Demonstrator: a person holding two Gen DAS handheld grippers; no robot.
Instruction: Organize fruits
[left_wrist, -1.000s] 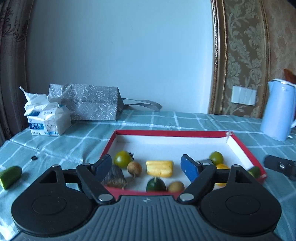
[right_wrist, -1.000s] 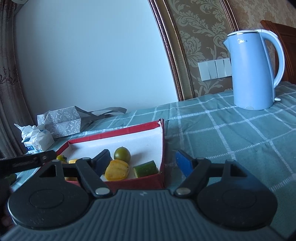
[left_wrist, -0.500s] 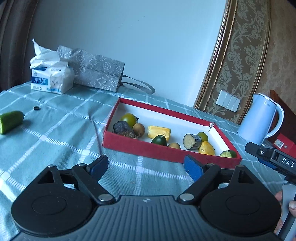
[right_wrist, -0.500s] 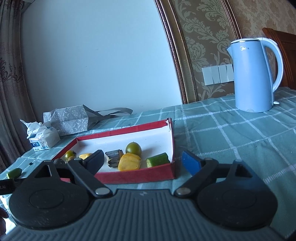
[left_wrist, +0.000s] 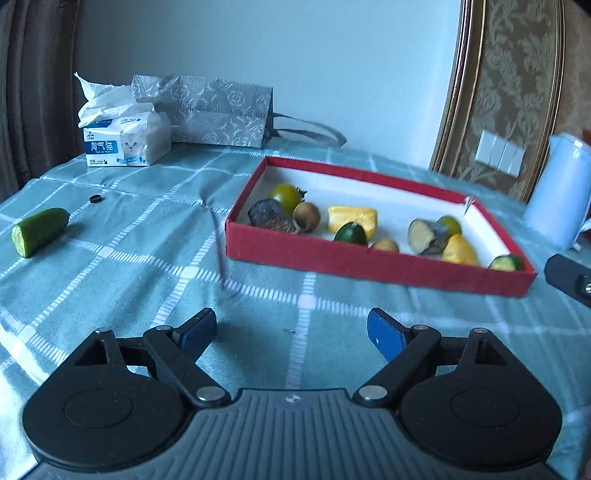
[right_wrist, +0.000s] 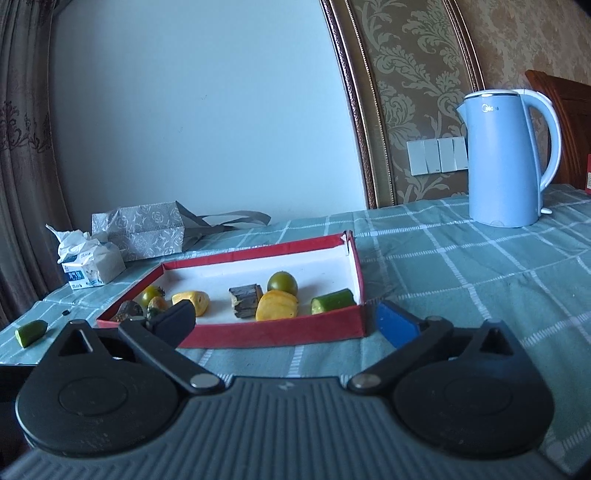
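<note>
Fruits lie in the red box (left_wrist: 373, 263) on the counter (left_wrist: 147, 266) — a green tomato (left_wrist: 285, 196), a yellow chunk (left_wrist: 352, 218) and more, a bit blurred. The box sits just ahead of both jaws. The left gripper (left_wrist: 291, 334) has its jaws spread wide, grasping nothing. The right gripper (right_wrist: 286, 320) has jaws opening, nothing between them. One cucumber piece (left_wrist: 40, 230) lies alone — far left of the left jaws.

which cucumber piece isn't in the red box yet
The cucumber piece lying alone on the tablecloth, far left of the red box; the other sits in the box's right corner.
</note>
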